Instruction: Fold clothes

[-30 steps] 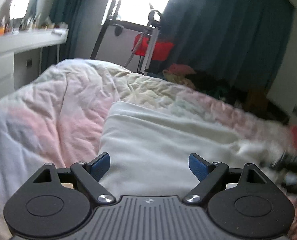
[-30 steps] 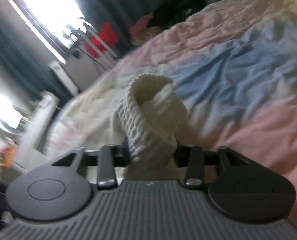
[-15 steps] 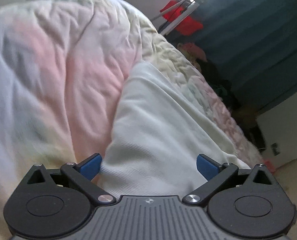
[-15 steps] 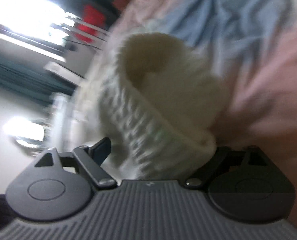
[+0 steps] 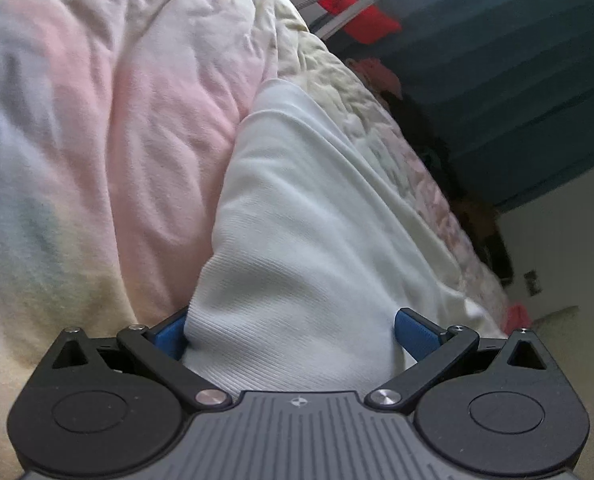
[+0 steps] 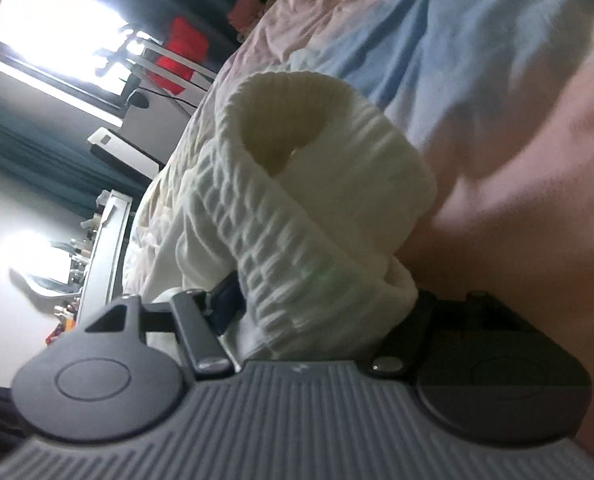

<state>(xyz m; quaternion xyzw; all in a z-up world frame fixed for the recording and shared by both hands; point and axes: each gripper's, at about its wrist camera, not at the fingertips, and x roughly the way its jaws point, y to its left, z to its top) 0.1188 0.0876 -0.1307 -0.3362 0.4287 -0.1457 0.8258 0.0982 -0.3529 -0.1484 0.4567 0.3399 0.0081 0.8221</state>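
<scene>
Left wrist view: since half a second ago the left gripper [image 5: 291, 334] has pushed further into the white garment [image 5: 317, 216], so cloth now fills the gap between its blue pads [image 5: 413, 336] and touches both. The jaws stand wide apart, about as before, and whether they press the cloth or merely straddle it I cannot tell. The garment lies on the pastel duvet [image 5: 109, 128], running from near centre to far right. The left pad is half buried behind the cloth. Far right, a red item [image 5: 361, 12] and dark curtain [image 5: 517, 80] are cut off by the frame.

Right wrist view: the right gripper [image 6: 325, 300] has narrowed since the earlier frame and now pinches the ribbed cuff [image 6: 313, 208], which loops up and away over the duvet [image 6: 497, 60]. The right finger is hidden by the knit and in shadow; the left pad barely shows. The view is rolled sideways and blurred, with the window [image 6: 57, 28] glaring at far left.
</scene>
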